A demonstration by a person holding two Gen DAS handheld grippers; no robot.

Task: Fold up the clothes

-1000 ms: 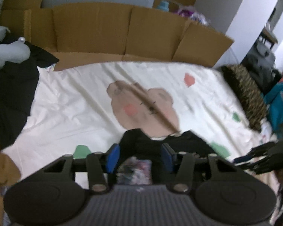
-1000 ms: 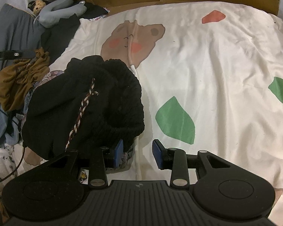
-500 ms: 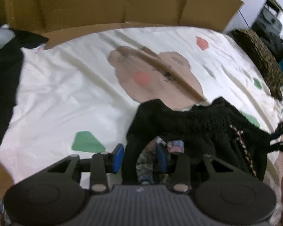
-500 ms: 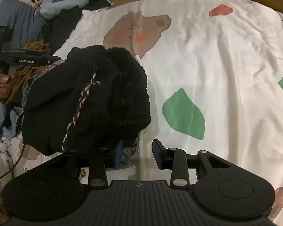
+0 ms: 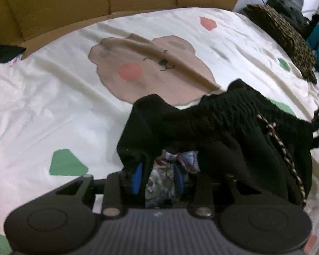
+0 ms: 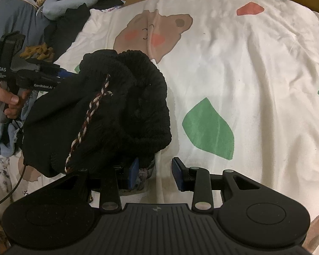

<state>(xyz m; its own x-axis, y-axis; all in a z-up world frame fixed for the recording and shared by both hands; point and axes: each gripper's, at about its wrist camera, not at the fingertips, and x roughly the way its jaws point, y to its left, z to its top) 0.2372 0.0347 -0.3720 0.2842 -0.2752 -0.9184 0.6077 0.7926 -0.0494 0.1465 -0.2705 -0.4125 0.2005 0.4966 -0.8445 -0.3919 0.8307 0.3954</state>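
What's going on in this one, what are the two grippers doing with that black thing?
A person is handling a bunched black knitted garment with a braided drawstring over a cream bedsheet printed with a bear and leaves. The left gripper is closing, with black fabric and a patterned cloth between its blue pads. The right gripper sits at the garment's edge, jaws apart, with fabric against only one pad. Nothing is folded yet.
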